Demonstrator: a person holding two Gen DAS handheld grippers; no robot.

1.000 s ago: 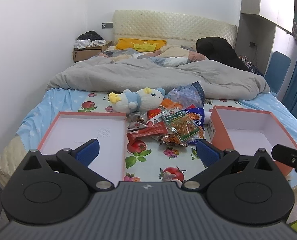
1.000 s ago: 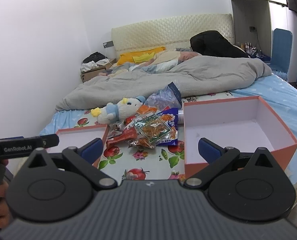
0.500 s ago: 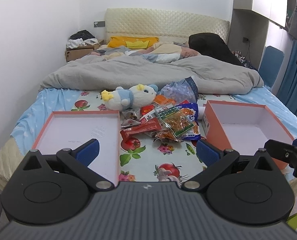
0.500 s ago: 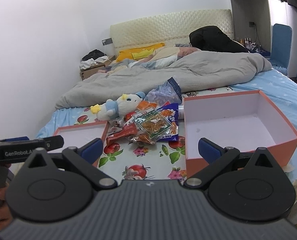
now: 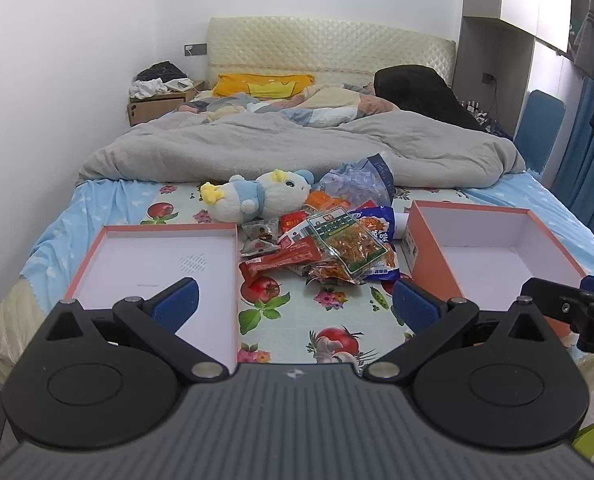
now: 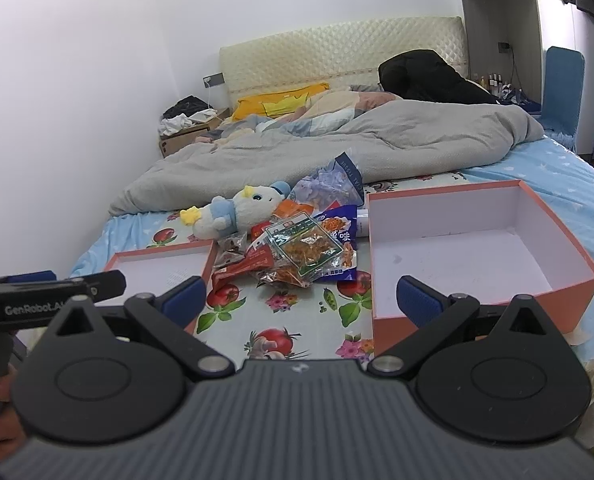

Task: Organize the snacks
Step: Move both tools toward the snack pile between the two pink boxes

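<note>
A pile of snack packets [image 5: 329, 246] [image 6: 297, 252] lies on the fruit-print sheet at the foot of the bed, a clear green-labelled packet [image 5: 347, 238] on top. A shallow orange lid [image 5: 157, 264] [image 6: 165, 264] lies to its left, a deep orange box [image 5: 493, 240] [image 6: 469, 252] to its right; both are empty. My left gripper [image 5: 293, 304] is open and empty, short of the pile. My right gripper [image 6: 301, 298] is open and empty, short of the pile and beside the box's near left corner.
A blue-and-white plush toy [image 5: 253, 196] and a tissue pack [image 5: 361, 184] lie behind the snacks. A grey duvet [image 5: 297, 148] covers the far half of the bed. A white wall runs along the left. A blue chair [image 5: 537, 128] stands at the right.
Both grippers have risen and drawn back slightly, so the bed sits lower in view. Both stay open and empty. Nothing on the bed has moved.
</note>
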